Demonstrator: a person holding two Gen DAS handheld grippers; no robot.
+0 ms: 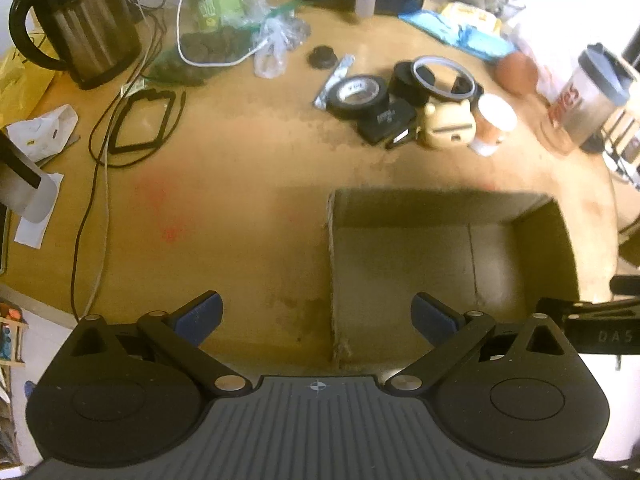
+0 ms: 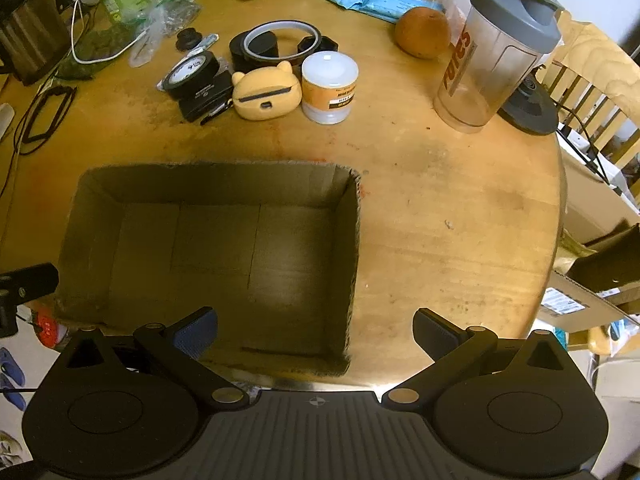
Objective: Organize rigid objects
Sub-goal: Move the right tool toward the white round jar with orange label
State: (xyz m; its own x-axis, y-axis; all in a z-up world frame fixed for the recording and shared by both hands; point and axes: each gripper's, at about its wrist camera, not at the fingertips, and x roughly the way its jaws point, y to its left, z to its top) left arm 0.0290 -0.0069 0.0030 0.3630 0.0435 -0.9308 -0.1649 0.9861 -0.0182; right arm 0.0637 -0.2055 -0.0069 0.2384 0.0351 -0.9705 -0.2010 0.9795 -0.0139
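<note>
The round wooden table [image 2: 460, 208] carries an open cardboard box [image 2: 354, 240] at its near edge — interior bare. Beyond the box, well apart from it, sits a cluster: black tape roll [image 2: 192, 72], clear tape ring [image 2: 280, 38], bear-shaped yellow case [image 2: 266, 94], white-lidded jar [image 2: 329, 86]. Left gripper [image 1: 316, 318] and right gripper [image 2: 314, 330] hover at the table's near edge — jaws spread wide, grasping nothing.

Round wooden table [image 2: 460, 208]: open cardboard box [image 2: 348, 264], tape rolls [image 2: 192, 70], bear-shaped case [image 2: 266, 94], shaker bottle [image 2: 492, 52], orange [image 2: 422, 32], kettle [image 1: 80, 28].
</note>
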